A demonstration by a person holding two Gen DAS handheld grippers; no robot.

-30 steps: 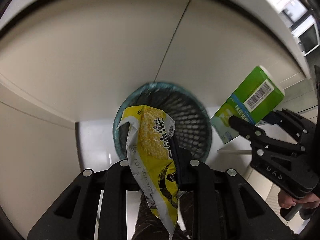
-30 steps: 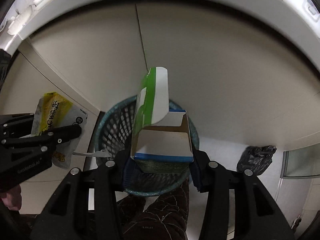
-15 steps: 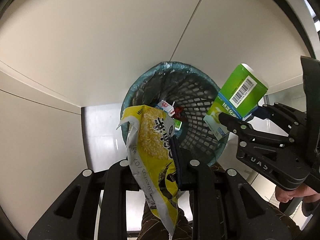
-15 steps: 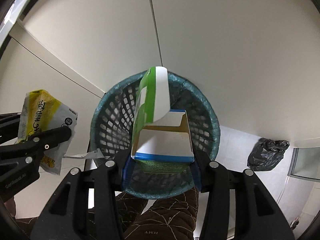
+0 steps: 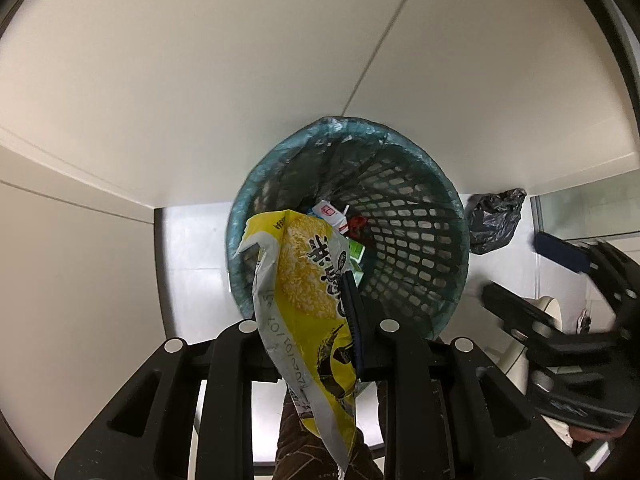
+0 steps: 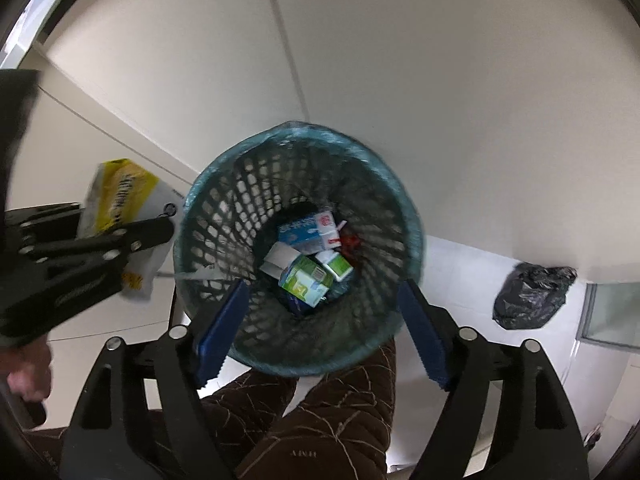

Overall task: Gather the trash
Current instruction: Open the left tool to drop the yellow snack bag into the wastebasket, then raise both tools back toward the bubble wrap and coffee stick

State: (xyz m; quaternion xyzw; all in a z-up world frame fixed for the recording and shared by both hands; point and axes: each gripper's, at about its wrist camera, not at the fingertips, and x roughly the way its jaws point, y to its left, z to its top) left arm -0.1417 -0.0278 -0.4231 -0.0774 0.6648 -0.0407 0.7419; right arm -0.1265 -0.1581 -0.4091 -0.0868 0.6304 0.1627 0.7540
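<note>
Green carton (image 6: 306, 282) has dropped from the right gripper (image 6: 320, 320) into the bin (image 6: 208, 216); its jaws now stand apart above the rim. Left gripper (image 5: 316, 320) stays clamped on the yellow bag (image 5: 304, 280) over the bin.

Even indoor light, motion-blurred fisheye edges

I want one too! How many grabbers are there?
2: the left gripper, shut on the wrapper; the right gripper, open above the bin.
</note>
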